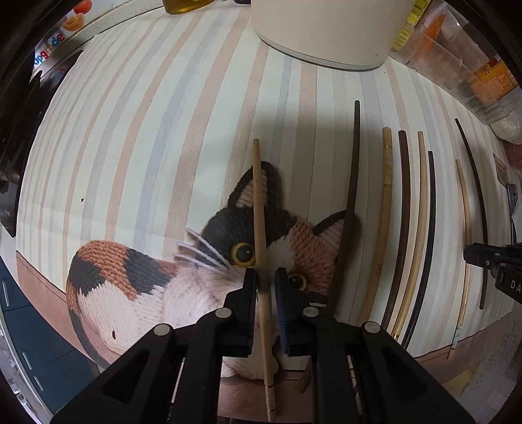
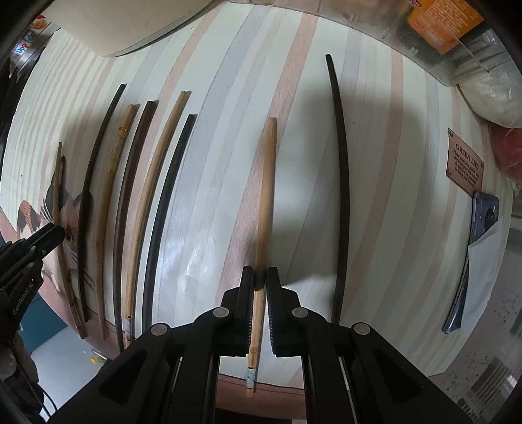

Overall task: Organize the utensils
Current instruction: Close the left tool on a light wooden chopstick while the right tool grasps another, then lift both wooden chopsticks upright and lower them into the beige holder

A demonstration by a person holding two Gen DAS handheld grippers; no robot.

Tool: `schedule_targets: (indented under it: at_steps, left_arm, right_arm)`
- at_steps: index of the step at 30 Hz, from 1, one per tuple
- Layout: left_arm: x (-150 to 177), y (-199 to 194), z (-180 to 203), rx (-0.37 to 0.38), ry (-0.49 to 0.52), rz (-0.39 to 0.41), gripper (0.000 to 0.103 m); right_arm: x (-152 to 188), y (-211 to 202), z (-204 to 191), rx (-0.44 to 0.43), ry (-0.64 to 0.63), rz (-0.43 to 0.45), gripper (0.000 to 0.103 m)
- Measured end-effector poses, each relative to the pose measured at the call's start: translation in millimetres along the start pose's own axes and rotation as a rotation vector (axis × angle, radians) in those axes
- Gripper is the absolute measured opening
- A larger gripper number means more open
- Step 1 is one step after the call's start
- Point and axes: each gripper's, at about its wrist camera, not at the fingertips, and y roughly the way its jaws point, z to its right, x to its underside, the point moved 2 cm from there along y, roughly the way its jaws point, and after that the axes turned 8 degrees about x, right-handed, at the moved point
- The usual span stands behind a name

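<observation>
Several chopsticks, some light bamboo and some dark, lie side by side on a striped placemat [image 1: 146,130]. My left gripper [image 1: 263,274] points down over the mat's cat picture [image 1: 208,248]. A light chopstick [image 1: 259,202] runs between its pads, with a narrow gap on the right side. A dark chopstick [image 1: 350,195] lies just to its right, then a row of several more [image 1: 404,212]. My right gripper [image 2: 260,272] is shut on another light chopstick [image 2: 267,182]. A lone dark chopstick [image 2: 342,182] lies to the right of that one, and the row [image 2: 146,195] lies to the left.
A white round container [image 1: 326,29] stands at the mat's far edge, and a clear plastic box [image 1: 456,65] with packets at the far right. A brown "GREEN LIFE" tag [image 2: 465,163] and a dark blue item in white paper [image 2: 483,215] sit at the mat's right edge.
</observation>
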Motion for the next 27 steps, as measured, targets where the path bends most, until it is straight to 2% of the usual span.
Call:
schedule_targets:
  at_steps: [2, 9, 16, 19, 27]
  left_arm:
    - [-8.7, 3.1, -8.7, -0.001, 0.0, 0.0, 0.011]
    - [-5.3, 2.5, -11.4, -0.004, 0.008, 0.0, 0.011]
    - [-8.3, 2.6, -10.2, -0.014, 0.008, 0.029, 0.005]
    - [-7.8, -5.7, -9.0, -0.018, 0.011, 0.057, 0.005]
    - [-8.7, -62.1, -4.7, 0.026, 0.031, 0.177, 0.004]
  right_arm:
    - [1.8, -5.4, -2.7, -0.005, 0.002, 0.004, 0.008]
    - [17.1, -16.3, -13.9, 0.031, -0.01, 0.038, 0.008]
    - [27.8, -19.8, -29.5, 0.073, -0.013, 0.092, 0.008]
    - [37.3, -23.0, -30.9, 0.063, 0.006, 0.153, 0.007]
    - [60.9, -55.1, -24.2, -0.05, 0.097, 0.287, 0.007]
